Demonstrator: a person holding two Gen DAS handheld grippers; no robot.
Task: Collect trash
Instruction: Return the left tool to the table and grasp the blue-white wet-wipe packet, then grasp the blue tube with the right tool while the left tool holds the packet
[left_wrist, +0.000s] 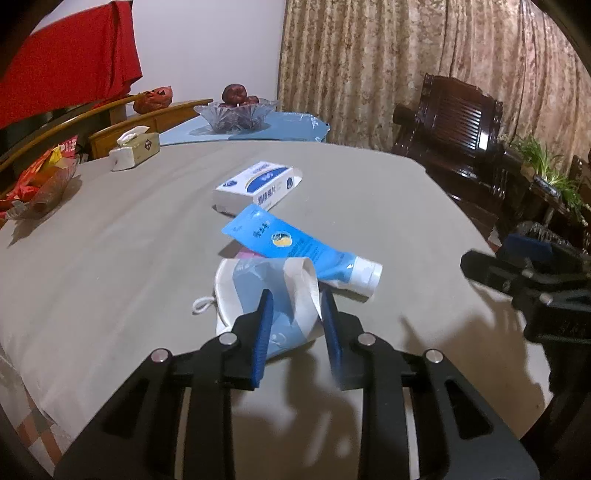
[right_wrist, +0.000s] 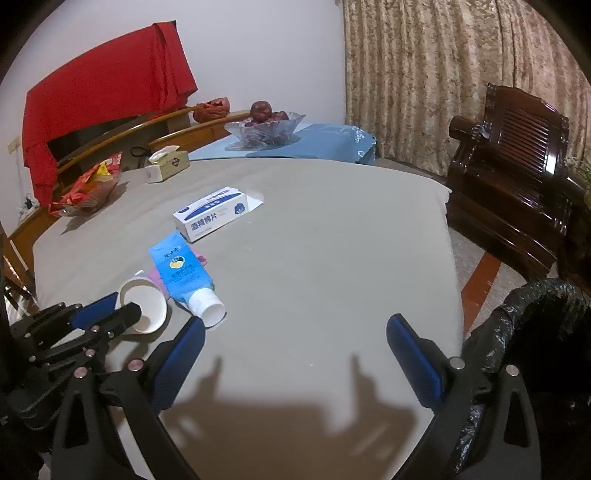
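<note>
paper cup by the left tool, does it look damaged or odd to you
Yes. The paper cup lies on its side on the table, its rim squashed out of round between the left tool pads. The blue tube lies right behind it.

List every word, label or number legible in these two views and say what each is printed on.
"酒精棉片": large characters on the front side of the white and blue box.
Top face of the box: smaller print, too blurred to read.
Blue tube: a line of characters above a yellow emblem and fine print below, all too blurred to read.
Crushed paper cup: blue pattern, no legible text.
Tissue box: a diamond mark, no readable words.
</note>
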